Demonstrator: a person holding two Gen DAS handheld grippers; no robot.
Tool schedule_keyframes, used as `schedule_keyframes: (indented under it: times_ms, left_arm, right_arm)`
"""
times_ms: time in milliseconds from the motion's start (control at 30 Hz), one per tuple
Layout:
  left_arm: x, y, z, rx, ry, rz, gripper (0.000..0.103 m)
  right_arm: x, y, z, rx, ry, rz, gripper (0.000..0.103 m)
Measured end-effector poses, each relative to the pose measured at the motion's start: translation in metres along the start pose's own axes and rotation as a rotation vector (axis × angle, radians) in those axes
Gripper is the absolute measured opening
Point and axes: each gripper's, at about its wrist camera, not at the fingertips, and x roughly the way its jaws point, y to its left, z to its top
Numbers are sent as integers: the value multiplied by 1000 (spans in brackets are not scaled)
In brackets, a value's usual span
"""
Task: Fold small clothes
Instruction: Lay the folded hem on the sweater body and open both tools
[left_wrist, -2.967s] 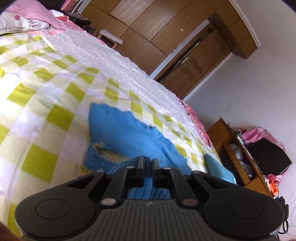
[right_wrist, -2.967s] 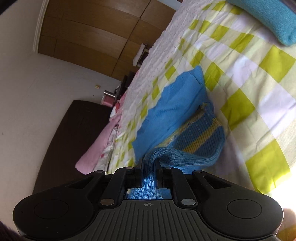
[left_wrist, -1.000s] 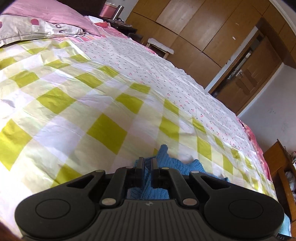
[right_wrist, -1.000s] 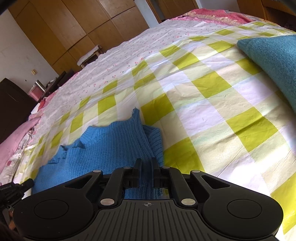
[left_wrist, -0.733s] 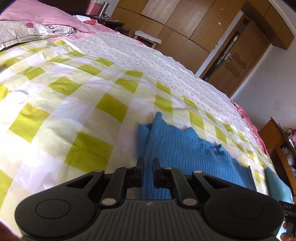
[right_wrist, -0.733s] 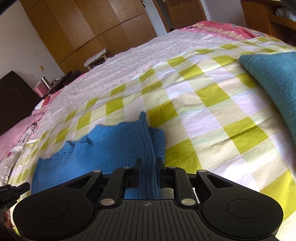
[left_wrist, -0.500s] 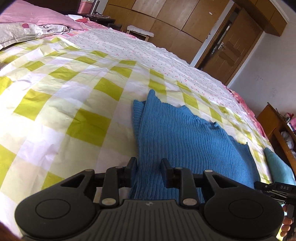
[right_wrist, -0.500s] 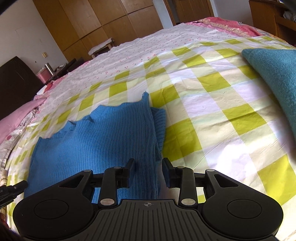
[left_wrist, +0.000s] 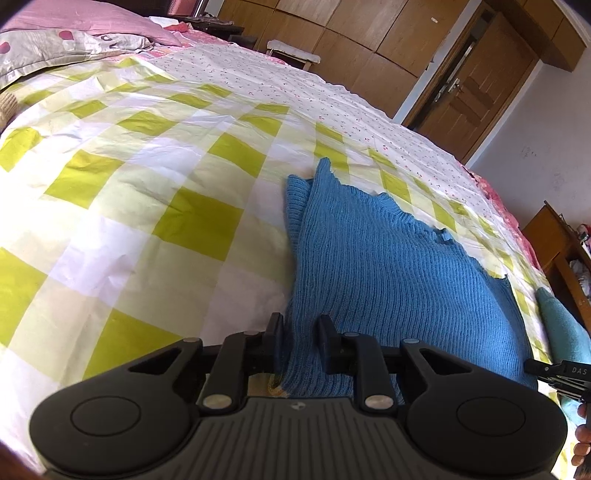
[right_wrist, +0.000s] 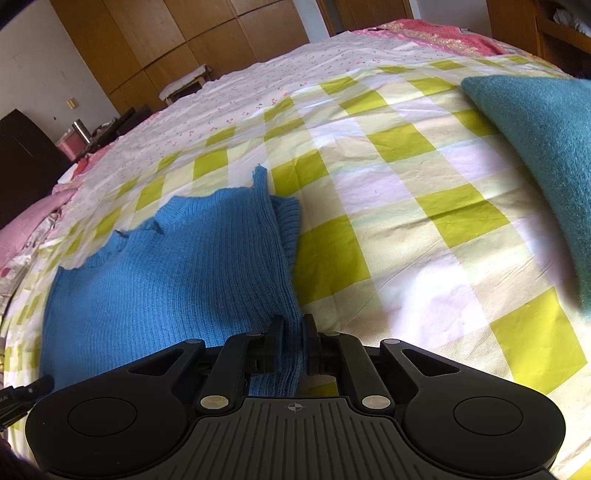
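A small blue knitted sweater (left_wrist: 388, 266) lies folded on the yellow and white checked bedsheet (left_wrist: 155, 192); it also shows in the right wrist view (right_wrist: 177, 273). My left gripper (left_wrist: 300, 339) is open at the sweater's near left corner, with the knit edge between its parted fingers. My right gripper (right_wrist: 293, 341) is open at the near right corner, its fingers a narrow gap apart with the blue edge lying between them. A yellow striped part peeks out under the fold by the left gripper.
A teal folded garment (right_wrist: 546, 140) lies on the bed to the right. Pillows (left_wrist: 66, 44) sit at the bed's far left. Wooden wardrobes (left_wrist: 369, 40), a door (left_wrist: 461, 92) and a shelf unit (left_wrist: 561, 254) stand beyond the bed.
Both grippers carried the sweater's edge over and down onto the bed, then opened and let go. Both have drawn back slightly; the sweater now lies folded flat.
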Motion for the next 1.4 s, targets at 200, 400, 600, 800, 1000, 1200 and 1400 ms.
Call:
schedule_keyframes:
  times_ms: [200,400,600,800,1000,1200,1400]
  left_arm:
    - [-15,-2,-3,16,-38,-7,28]
    - [-7,2,-8,15,-2,27,28]
    - [-9,1,-12,13,14,41,29]
    - [-24,-4,-15,21,5,26,28]
    - [-35,-13,-16,79,-29,53,28]
    - [-27,-18,-17,136,-43,76,28]
    - [-19,-19,-21,163,-39,72,28]
  right_arm:
    - [-23,22,-7,-106,-91,-42,18]
    - [-11,29,-14,-136,-44,-27,18]
    - [-3,22,-15,-110,4,-46,17]
    - [-27,37,-18,-159,-35,-44,18]
    - [-27,50,-28,-199,-19,-37,18]
    - [-13,63,-35,-231,18,-62,18]
    - [0,73,-36,-274,47,-111,18]
